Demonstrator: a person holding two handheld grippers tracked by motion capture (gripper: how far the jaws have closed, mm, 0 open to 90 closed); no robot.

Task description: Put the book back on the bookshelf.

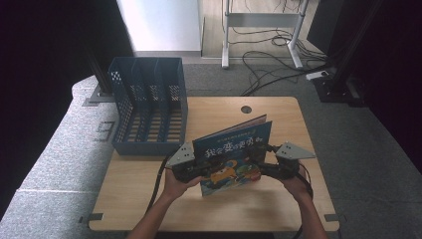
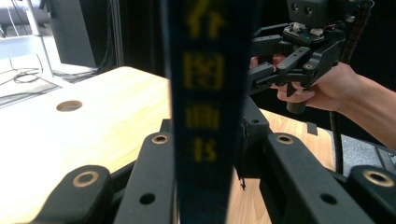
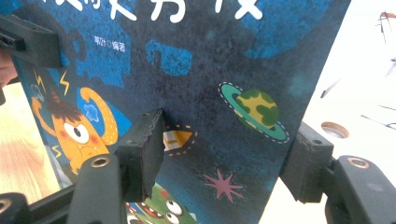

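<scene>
Both forearms reach in as the left gripper (image 1: 195, 169) and right gripper (image 1: 266, 167) clamp the book (image 1: 232, 154) upright above the worktop (image 1: 278, 209); it should stay level while travelling to the blue file rack (image 1: 149, 107).

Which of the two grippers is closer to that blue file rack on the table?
Left. The left gripper holds the book just in front of the blue file rack; the right gripper grips the book's far edge, farther from it.

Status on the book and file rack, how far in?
Done: book is lifted upright off the table. In hand: left gripper clamps its spine edge; right gripper straddles the opposite edge. Left, probably: slot it into the blue file rack, whose compartments look empty.
</scene>
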